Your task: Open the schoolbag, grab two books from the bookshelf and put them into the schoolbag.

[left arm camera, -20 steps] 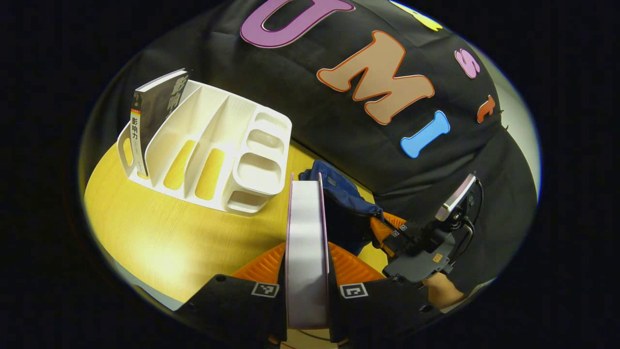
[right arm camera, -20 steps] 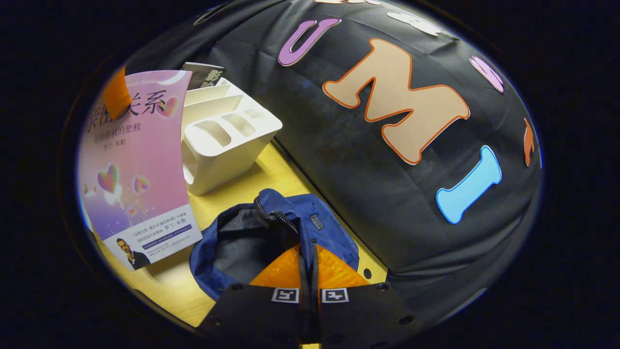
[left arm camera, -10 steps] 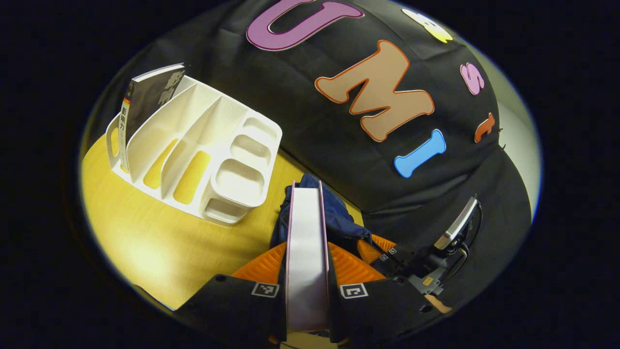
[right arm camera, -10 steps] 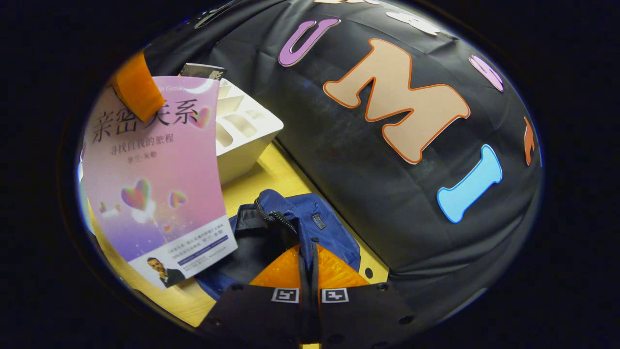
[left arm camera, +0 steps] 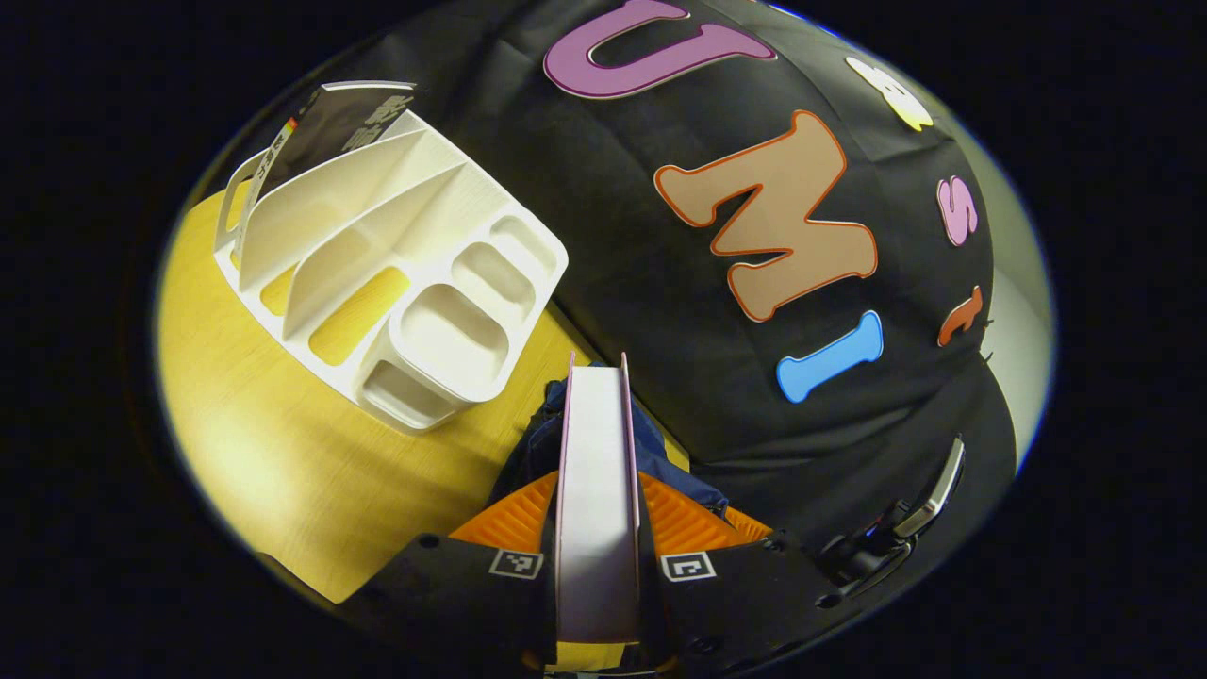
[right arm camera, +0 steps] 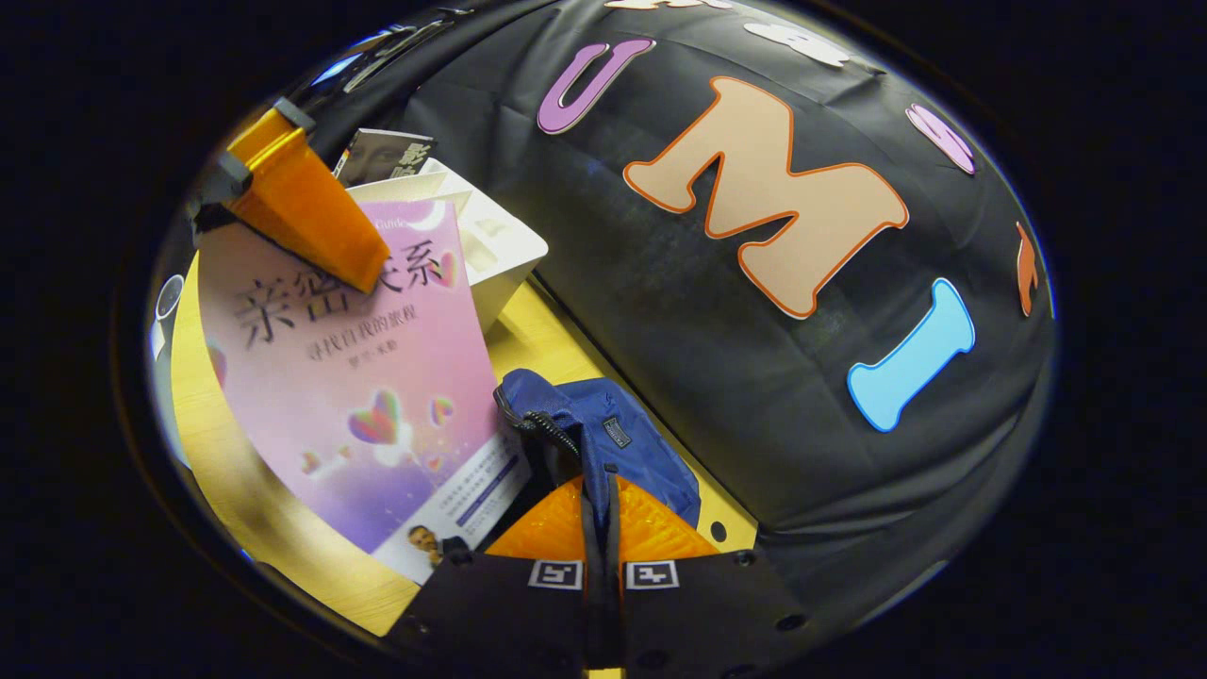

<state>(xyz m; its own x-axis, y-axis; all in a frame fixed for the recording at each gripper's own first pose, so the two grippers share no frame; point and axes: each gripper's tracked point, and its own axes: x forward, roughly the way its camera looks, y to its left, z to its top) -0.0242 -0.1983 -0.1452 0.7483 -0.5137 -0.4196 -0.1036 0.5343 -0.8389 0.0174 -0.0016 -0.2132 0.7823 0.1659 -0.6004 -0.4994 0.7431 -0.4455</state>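
Schoolbag [right arm camera: 603, 443] lies low-centre, just beyond the pink book [left arm camera: 596, 500] clamped edge-on in the left gripper [left arm camera: 596, 528]; right gripper [right arm camera: 602, 528] pinches its strap [right arm camera: 589, 500].

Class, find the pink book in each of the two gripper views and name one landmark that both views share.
Left gripper view: the pink book stands edge-on at bottom centre, its page edge facing the camera, gripped between the left tongs.
Right gripper view: its pink cover fills the left side, slanting down towards the blue schoolbag.
Shared landmark: the white bookshelf, with a dark book at its far end.
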